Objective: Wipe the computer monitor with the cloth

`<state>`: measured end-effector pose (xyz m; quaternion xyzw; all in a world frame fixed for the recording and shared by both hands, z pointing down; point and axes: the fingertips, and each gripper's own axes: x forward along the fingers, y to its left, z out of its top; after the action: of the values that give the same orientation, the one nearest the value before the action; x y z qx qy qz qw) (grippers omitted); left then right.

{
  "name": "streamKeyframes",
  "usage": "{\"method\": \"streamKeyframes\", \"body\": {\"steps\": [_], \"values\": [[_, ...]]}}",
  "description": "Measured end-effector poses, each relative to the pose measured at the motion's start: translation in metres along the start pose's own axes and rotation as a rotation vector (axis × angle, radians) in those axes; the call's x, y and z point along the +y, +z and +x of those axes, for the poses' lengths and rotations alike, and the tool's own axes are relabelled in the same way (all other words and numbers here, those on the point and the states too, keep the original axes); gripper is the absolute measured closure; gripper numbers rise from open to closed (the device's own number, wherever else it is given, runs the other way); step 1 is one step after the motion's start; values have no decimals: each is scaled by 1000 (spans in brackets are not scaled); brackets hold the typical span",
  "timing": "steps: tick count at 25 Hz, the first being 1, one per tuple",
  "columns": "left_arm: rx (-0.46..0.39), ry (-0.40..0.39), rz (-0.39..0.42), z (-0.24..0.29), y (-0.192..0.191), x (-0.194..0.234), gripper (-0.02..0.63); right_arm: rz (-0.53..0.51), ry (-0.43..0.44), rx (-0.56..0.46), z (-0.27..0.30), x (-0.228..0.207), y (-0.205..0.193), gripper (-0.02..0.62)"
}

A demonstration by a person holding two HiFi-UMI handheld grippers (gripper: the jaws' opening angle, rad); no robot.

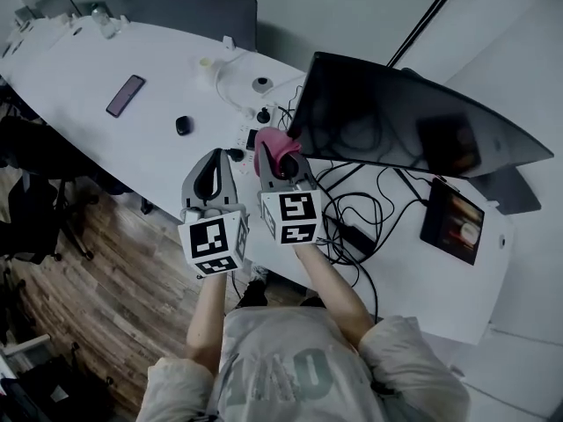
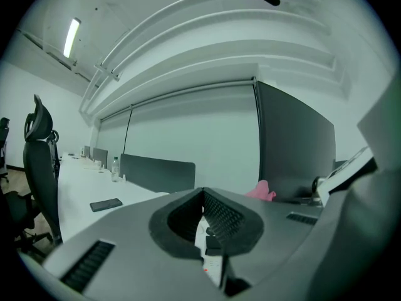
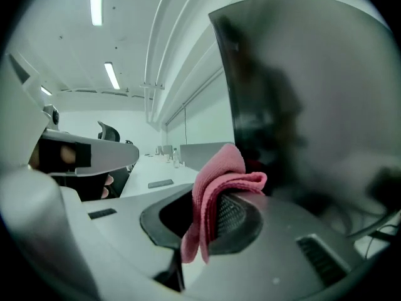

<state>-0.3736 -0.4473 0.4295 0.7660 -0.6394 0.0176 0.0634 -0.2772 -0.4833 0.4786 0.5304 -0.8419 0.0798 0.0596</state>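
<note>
The dark, switched-off monitor [image 1: 396, 121] stands on the white table [image 1: 106, 148], facing me. My right gripper [image 1: 278, 160] is shut on a folded pink cloth [image 1: 273, 141], which sits just off the monitor's lower left corner. In the right gripper view the cloth [image 3: 216, 180] hangs between the jaws, with the screen [image 3: 313, 99] close on the right. My left gripper [image 1: 212, 167] hovers beside the right one, to its left, shut with nothing in it. From the left gripper view [image 2: 203, 194] the cloth [image 2: 262, 191] and the monitor's edge [image 2: 291, 149] lie ahead to the right.
A tangle of black cables [image 1: 352, 214] lies under the monitor, and a tablet [image 1: 452, 221] lies at the right. A phone [image 1: 126, 95] and a small black object [image 1: 183, 125] lie on the table to the left. Office chairs [image 1: 35, 209] stand along the table's left side.
</note>
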Motion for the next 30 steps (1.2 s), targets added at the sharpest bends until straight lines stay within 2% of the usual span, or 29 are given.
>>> {"method": "streamKeyframes", "body": {"steps": [9,14,18,25,30], "values": [[-123,-21,29,-8,73,-11,591,-49,34,-196,-25,12,109,548],[-211,-29,74,-18,120,-19,591,-67,46,-342,-45,20,182,548],[-260,-45,123,-20,154,-29,591,-117,42,-412,-59,24,223,548],[-355,-35,165,-34,202,-38,591,-97,64,-467,-77,24,256,548],[-379,-3,153,-48,214,-47,591,-119,121,-421,-77,33,250,548]]}}
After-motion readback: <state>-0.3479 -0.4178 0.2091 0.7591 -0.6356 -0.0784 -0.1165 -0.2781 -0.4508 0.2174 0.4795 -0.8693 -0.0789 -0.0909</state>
